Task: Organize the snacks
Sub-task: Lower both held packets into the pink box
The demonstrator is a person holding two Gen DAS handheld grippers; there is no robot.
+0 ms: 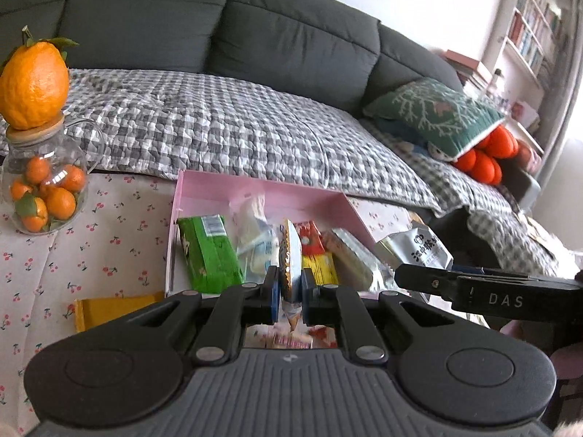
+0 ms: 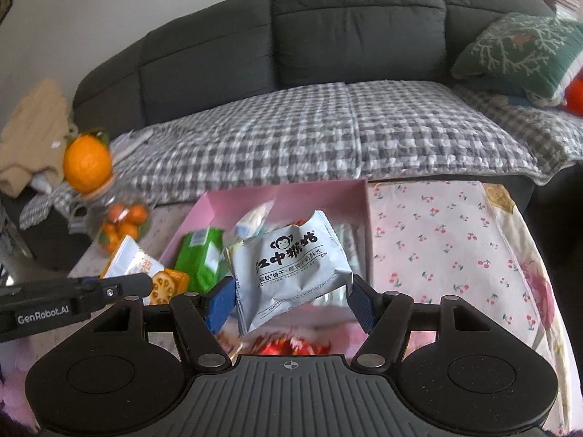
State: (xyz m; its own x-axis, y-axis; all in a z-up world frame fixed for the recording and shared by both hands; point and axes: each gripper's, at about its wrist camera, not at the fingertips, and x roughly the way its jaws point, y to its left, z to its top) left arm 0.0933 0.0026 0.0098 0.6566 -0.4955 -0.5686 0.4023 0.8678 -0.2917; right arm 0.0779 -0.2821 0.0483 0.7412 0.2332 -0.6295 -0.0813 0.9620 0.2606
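My left gripper (image 1: 290, 293) is shut on a thin orange and white lotus-root snack packet (image 1: 290, 262), held edge-on above the pink box (image 1: 255, 191). That same packet (image 2: 145, 271) shows at the left of the right wrist view, with the left gripper's finger in front of it. My right gripper (image 2: 291, 300) is shut on a silver-grey biscuit packet with a monkey logo (image 2: 288, 266), its blue pads pressing both sides, lifted over the pink box (image 2: 288, 191). Inside the box lie a green packet (image 1: 207, 251), a clear packet (image 1: 255, 233) and a red and yellow packet (image 1: 315, 255).
A glass jar of small oranges (image 1: 45, 182) with a large citrus (image 1: 34, 83) on its lid stands at the table's left. A yellow packet (image 1: 113, 309) lies on the cherry-print cloth (image 1: 109, 240). Behind is a grey sofa (image 1: 218, 36) with a checked blanket and green cushion (image 1: 437, 113).
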